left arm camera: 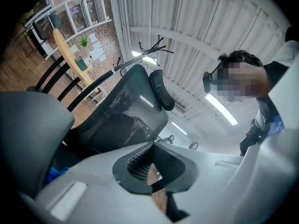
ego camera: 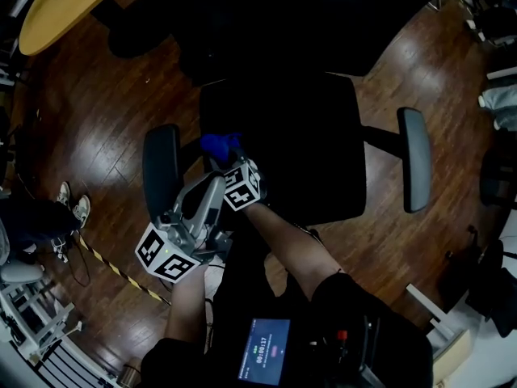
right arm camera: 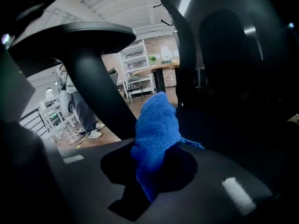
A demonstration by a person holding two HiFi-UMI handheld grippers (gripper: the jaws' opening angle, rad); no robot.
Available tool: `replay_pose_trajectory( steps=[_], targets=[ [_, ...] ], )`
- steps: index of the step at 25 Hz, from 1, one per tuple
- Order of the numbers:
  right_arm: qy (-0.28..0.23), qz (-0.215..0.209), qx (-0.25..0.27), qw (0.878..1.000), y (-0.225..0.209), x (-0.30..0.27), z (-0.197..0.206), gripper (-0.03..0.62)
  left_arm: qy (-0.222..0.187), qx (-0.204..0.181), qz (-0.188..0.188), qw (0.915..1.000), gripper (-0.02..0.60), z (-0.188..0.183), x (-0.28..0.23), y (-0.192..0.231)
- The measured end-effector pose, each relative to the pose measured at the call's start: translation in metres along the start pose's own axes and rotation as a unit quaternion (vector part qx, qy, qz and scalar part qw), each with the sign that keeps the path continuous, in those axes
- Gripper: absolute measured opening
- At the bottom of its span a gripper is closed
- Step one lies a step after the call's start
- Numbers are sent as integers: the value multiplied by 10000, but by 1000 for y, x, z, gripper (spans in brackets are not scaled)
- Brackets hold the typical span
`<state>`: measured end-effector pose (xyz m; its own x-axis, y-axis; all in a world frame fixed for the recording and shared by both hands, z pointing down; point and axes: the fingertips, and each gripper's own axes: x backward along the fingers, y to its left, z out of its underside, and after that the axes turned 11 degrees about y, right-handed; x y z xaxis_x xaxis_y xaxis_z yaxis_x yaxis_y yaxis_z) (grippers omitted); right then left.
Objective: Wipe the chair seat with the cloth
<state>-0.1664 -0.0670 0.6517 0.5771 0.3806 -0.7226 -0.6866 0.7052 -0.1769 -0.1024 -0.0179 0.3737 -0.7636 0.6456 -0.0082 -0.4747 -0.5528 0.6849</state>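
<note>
At the dim chair seat's edge, the right gripper is pinching the half-hidden cloth in its fingers; the left gripper is holding its fingers closed, empty.

Only one bit of print shows: a row of white digits on the small blue-lit screen, below the black chair seat, too small to read.

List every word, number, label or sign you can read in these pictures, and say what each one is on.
No text here can be read with confidence.
Small screen at the bottom of the head view: a line of digits, too small and blurred to read.
Marker cubes: black-and-white square patterns only, no words or numbers.
Papers on the brick wall: too small to read.
</note>
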Motion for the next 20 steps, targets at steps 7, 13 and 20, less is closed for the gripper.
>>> replay_pose_trajectory(
  steps=[7, 13, 20],
  targets=[
    [297, 1151, -584, 9912, -137, 63, 62, 86, 13, 93, -39, 9999, -9, 0, -2, 5],
    [325, 2785, -1662, 9454, -287, 196, 134, 86, 52, 82, -61, 9999, -9, 1, -3, 5],
    [256, 3374, -1913, 9214, -315, 228, 148, 86, 0, 81, -74, 9999, -9, 0, -5, 6]
  ],
)
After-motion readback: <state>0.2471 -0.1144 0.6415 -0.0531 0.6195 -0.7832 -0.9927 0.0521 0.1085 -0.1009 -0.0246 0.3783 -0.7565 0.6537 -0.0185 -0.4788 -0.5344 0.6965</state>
